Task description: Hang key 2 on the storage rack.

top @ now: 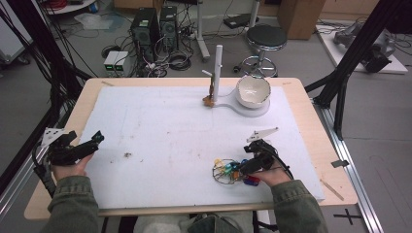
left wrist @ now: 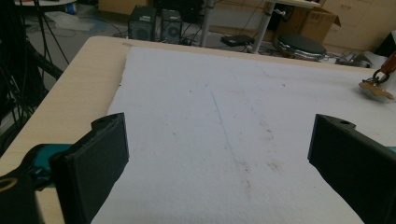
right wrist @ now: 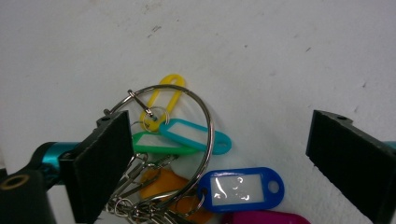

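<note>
A bunch of coloured key tags on a large wire ring (top: 227, 171) lies on the white mat near the table's front right. In the right gripper view I see the ring (right wrist: 207, 122) with a yellow tag (right wrist: 167, 95), a teal tag (right wrist: 196, 135), a green tag (right wrist: 159, 145), a blue tag (right wrist: 243, 186) and an orange one (right wrist: 161, 182). My right gripper (top: 241, 167) (right wrist: 220, 120) hovers right over the bunch, jaws wide apart, pads pressing on nothing. At the table's left edge my left gripper (top: 97, 138) (left wrist: 224, 140) is open over bare mat.
A white mat (top: 170, 131) covers most of the wooden table (top: 87, 92). At the back stands a white base with an upright post (top: 218, 68) and a white bowl (top: 252, 90); a small brown object (top: 210, 98) (left wrist: 376, 88) hangs beside the post. Stool and computers are on the floor beyond.
</note>
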A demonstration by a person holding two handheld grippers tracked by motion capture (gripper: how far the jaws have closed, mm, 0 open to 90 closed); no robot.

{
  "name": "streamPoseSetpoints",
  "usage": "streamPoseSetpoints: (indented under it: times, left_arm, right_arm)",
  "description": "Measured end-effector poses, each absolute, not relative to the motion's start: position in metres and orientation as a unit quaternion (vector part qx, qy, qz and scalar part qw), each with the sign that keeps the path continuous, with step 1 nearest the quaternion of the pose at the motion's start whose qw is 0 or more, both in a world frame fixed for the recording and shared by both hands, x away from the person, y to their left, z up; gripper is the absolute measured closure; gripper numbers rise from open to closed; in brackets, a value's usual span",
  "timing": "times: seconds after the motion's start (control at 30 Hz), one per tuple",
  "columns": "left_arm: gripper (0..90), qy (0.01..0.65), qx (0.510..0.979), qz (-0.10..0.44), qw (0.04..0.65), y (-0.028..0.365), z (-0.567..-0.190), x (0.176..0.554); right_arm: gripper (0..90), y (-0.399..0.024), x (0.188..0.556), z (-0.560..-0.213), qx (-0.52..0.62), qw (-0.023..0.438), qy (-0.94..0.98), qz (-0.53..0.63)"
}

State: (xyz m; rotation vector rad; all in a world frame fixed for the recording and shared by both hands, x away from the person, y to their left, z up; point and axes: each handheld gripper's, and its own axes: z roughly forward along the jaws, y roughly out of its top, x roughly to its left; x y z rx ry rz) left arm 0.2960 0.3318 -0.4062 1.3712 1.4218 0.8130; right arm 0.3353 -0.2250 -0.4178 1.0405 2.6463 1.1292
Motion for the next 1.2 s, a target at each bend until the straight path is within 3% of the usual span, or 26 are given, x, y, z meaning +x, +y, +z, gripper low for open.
streamPoseSetpoints:
  times: [0.43,0.67,0.73,1.03,1.2]
  left_arm:
    - [5.6,0.584,0.560,0.335,0.482,0.333,-0.406,0.296]
    - [5.6,0.585,0.559,0.335,0.482,0.333,-0.406,0.296]
    - [5.6,0.584,0.560,0.335,0.483,0.333,-0.406,0.296]
    - [5.6,0.585,0.558,0.336,0.484,0.333,-0.406,0.296]
    - [5.6,0.584,0.557,0.337,0.484,0.333,-0.406,0.296]
  right_arm:
    - [44.1,-0.223,0.336,-0.418,0.349,-0.007,0.870,0.348]
    - [79.0,-0.221,0.337,-0.422,0.354,-0.027,0.877,0.324]
    - [84.4,-0.220,0.337,-0.420,0.357,-0.025,0.876,0.325]
    - [85.6,-0.216,0.332,-0.411,0.341,0.036,0.877,0.336]
    - [85.9,-0.219,0.332,-0.408,0.346,0.029,0.869,0.353]
